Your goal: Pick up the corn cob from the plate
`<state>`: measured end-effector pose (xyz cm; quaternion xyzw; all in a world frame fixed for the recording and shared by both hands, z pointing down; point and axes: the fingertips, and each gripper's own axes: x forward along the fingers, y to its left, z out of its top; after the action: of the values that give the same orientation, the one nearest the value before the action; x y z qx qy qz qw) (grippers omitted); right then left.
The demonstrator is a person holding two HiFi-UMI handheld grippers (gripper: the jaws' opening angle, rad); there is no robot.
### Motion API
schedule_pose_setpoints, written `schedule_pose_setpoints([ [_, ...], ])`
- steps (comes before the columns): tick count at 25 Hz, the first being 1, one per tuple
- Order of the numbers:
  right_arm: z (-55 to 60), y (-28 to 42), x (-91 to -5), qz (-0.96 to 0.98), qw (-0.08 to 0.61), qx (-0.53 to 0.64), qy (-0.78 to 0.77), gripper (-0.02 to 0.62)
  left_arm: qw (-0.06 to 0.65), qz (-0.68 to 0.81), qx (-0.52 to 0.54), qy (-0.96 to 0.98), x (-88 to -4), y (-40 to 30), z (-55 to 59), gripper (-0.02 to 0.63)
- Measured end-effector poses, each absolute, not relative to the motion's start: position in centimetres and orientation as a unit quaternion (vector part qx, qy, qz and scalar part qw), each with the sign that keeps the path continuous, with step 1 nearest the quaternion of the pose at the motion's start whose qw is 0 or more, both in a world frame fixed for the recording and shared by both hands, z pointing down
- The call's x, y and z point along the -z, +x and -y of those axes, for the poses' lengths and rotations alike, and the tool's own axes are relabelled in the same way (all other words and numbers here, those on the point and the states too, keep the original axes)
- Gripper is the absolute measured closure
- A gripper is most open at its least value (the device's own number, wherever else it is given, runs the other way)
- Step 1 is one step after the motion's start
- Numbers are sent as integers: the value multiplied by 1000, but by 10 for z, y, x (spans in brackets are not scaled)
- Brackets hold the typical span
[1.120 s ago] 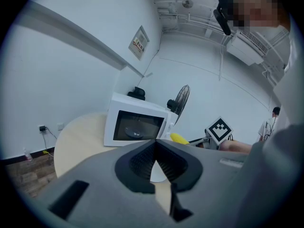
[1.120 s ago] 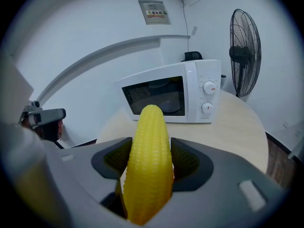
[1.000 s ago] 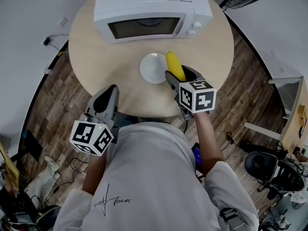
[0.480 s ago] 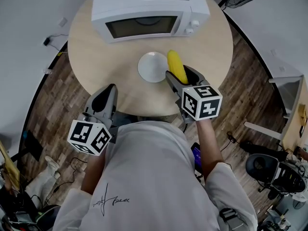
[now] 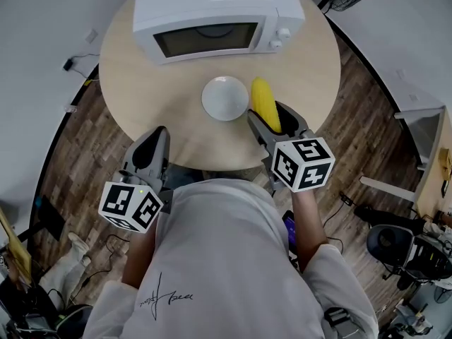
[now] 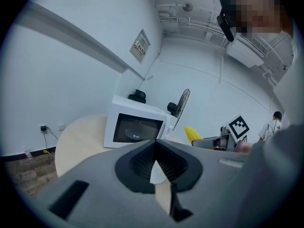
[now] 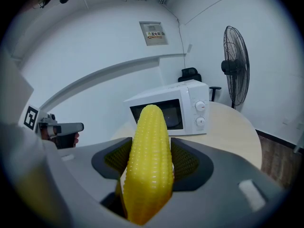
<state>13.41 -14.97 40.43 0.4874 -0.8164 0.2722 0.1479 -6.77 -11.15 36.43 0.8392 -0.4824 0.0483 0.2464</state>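
Your right gripper (image 5: 268, 115) has carried the corn cob (image 5: 263, 96), clamped between its jaws, rightward clear of the plate (image 5: 224, 99). Your left gripper (image 5: 157, 137) stays closed on nothing.

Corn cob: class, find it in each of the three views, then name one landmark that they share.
Head view: corn cob right of the plate, in the right tool.
Left gripper view: corn cob small, right of centre.
Right gripper view: corn cob central, between the jaws.
Shared landmark: the microwave.

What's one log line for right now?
right gripper: jaws shut on yellow corn cob | left gripper: jaws shut, empty | round white plate: nothing on it
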Motion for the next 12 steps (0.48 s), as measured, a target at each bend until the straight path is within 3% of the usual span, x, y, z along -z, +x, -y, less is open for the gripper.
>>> schedule_pose_setpoints([
  [12,132,139,-378,838,104,-249,474,327,220,495,-58,839,-353,-71,113,615],
])
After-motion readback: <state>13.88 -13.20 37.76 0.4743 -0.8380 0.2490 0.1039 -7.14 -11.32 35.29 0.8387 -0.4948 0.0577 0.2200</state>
